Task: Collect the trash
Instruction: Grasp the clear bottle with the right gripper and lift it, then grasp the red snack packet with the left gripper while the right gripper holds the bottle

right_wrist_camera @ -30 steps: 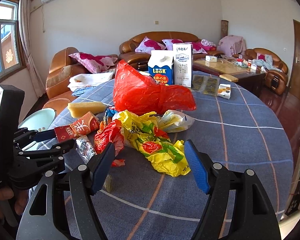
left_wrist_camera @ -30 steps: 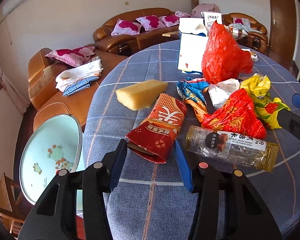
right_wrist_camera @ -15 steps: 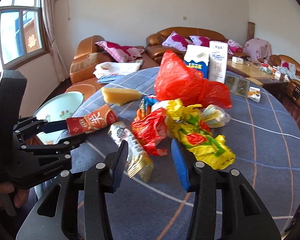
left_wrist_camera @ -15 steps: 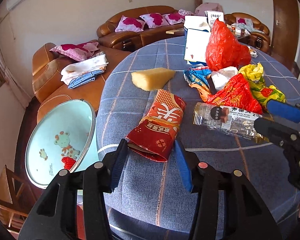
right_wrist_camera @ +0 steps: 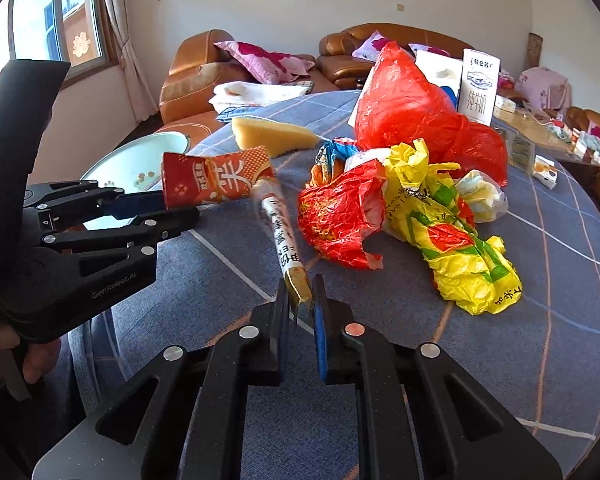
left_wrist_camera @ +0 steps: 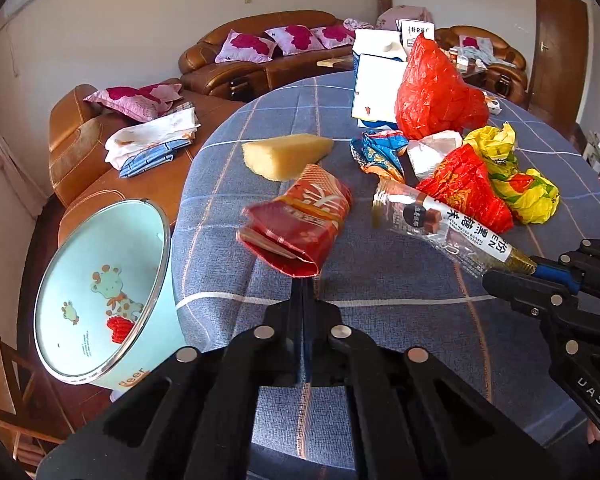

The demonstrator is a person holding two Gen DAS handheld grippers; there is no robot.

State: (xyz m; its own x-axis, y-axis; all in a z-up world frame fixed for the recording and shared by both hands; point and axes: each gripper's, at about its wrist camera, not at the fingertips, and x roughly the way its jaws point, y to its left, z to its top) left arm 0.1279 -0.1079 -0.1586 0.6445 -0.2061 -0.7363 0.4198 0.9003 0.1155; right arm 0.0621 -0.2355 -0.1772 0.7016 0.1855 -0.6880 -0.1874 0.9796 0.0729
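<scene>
My left gripper (left_wrist_camera: 303, 286) is shut on the near end of a red snack packet (left_wrist_camera: 300, 224) and holds it lifted off the blue checked table (left_wrist_camera: 400, 292); it also shows in the right wrist view (right_wrist_camera: 216, 180). My right gripper (right_wrist_camera: 302, 304) is shut on the end of a clear biscuit wrapper (right_wrist_camera: 282, 232), also seen in the left wrist view (left_wrist_camera: 444, 224). A light blue basin (left_wrist_camera: 100, 292) with a giraffe print stands left of the table's edge. Crumpled red (right_wrist_camera: 340, 216) and yellow (right_wrist_camera: 456, 232) wrappers lie on the table.
A yellow sponge wedge (left_wrist_camera: 286, 154), a blue wrapper (left_wrist_camera: 380, 152), a red plastic bag (left_wrist_camera: 432, 92) and milk cartons (right_wrist_camera: 478, 88) lie farther back. Brown sofas (left_wrist_camera: 268, 56) with cushions stand behind the table. A small box (right_wrist_camera: 546, 170) sits at the far right.
Both grippers have closed: the left on the red snack packet, the right on the clear biscuit wrapper. Both items are now lifted and the packet has moved toward the basin.
</scene>
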